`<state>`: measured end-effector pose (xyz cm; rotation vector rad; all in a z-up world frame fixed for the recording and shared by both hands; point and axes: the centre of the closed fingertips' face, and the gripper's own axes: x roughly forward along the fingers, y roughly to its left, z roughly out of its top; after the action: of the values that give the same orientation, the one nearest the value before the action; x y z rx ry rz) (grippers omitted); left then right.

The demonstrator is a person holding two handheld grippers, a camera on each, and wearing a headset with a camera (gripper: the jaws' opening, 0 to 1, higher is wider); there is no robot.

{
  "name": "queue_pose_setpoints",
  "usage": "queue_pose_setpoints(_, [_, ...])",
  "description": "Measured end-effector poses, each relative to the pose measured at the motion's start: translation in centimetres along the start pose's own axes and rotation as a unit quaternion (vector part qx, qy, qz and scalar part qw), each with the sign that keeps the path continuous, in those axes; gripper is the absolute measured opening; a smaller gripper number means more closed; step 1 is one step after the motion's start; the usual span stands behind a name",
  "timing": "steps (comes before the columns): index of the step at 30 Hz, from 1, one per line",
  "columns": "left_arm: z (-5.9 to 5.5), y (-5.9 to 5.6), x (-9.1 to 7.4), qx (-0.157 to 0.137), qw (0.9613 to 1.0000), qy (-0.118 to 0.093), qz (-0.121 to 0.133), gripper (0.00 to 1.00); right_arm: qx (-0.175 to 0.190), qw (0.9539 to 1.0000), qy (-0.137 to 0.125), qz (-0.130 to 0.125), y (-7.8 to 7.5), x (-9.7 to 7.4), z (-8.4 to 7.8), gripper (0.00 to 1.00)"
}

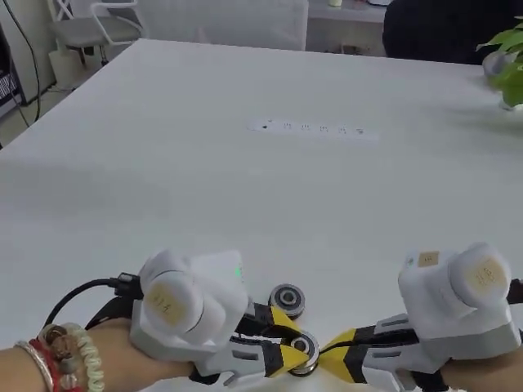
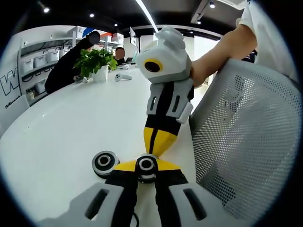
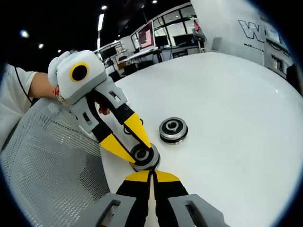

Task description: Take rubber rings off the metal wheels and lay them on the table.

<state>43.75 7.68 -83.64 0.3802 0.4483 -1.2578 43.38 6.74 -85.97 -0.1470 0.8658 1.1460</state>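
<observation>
the left gripper [image 2: 146, 164] is pinching one metal wheel [image 3: 145, 156] near the table [image 1: 245, 188] edge. the right gripper [image 3: 151, 176], jaws pressed together, is touching its rim. the wheel is likely behaving heavy and stiff, its rubber ring [image 3: 156, 160] soft: grip the ring's outer edge.

Wall lettering [image 3: 254, 29]: large dark capitals on the white wall, far ahead and to the right of the right gripper [image 3: 151, 175]; they read "WE", and the rest is cut off.
Second wall lettering [image 2: 9, 81]: a large "W", far ahead and to the left of the left gripper [image 2: 147, 165]; the smaller line beneath it is illegible.
Left sticker [image 1: 163, 304]: round, on top of the left gripper; dark characters, blurred, not legible.
Right sticker [image 1: 487, 276]: round, on top of the right gripper; faint marks, not legible.
Table marks [image 1: 315, 128]: a row of small marks well ahead of both grippers; too small to read.
Metal wheel [image 2: 147, 169]: clamped between the left gripper's jaws; any marking on its face is too small to tell.
</observation>
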Motion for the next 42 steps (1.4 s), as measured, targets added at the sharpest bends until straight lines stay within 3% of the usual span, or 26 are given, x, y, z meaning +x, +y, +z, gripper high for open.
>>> queue_pose_setpoints(3, [0.0,0.0,0.0,0.0,1.0,0.0,0.0,0.08,-0.002,1.0,-0.005,0.002,0.1,0.0,0.0,0.0])
queue_pose_setpoints(9, [0.0,0.0,0.0,-0.002,1.0,-0.001,0.0,0.08,0.065,0.9978,-0.01,0.014,0.0,-0.2,0.0,0.0])
queue_pose_setpoints(12, [0.0,0.1,0.0,-0.002,1.0,-0.002,0.001,0.08,0.081,0.9965,-0.016,0.013,-0.3,-0.3,0.0,0.0])
queue_pose_setpoints(17, [0.0,0.1,0.1,-0.002,1.0,-0.003,0.0,0.08,0.131,0.9908,-0.025,0.023,-0.5,-0.3,0.1,0.0])
queue_pose_setpoints(27, [0.0,0.1,0.0,-0.001,1.0,-0.005,-0.001,0.08,0.175,0.9834,-0.035,0.035,-0.4,-0.6,0.3,0.0])
queue_pose_setpoints(29, [0.0,0.1,0.0,-0.001,1.0,-0.004,-0.001,0.08,0.193,0.9791,-0.05,0.042,-0.3,-0.9,0.8,0.0])
queue_pose_setpoints(30, [0.0,0.1,0.0,-0.001,1.0,-0.005,-0.001,0.08,0.205,0.9747,-0.068,0.058,0.1,-1.0,1.5,0.0])
queue_pose_setpoints(32, [0.0,0.1,0.0,-0.001,1.0,-0.005,-0.001,0.08,0.215,0.9723,-0.069,0.061,-0.2,-1.1,1.5,0.0])
queue_pose_setpoints(36, [0.0,0.1,0.0,0.0,1.0,-0.004,0.0,0.08,0.205,0.9754,-0.06,0.054,0.0,-1.0,1.3,0.0])
queue_pose_setpoints(42, [0.0,0.2,0.0,0.001,1.0,-0.003,0.001,0.08,0.204,0.9758,-0.059,0.053,0.1,-1.0,1.5,0.0])
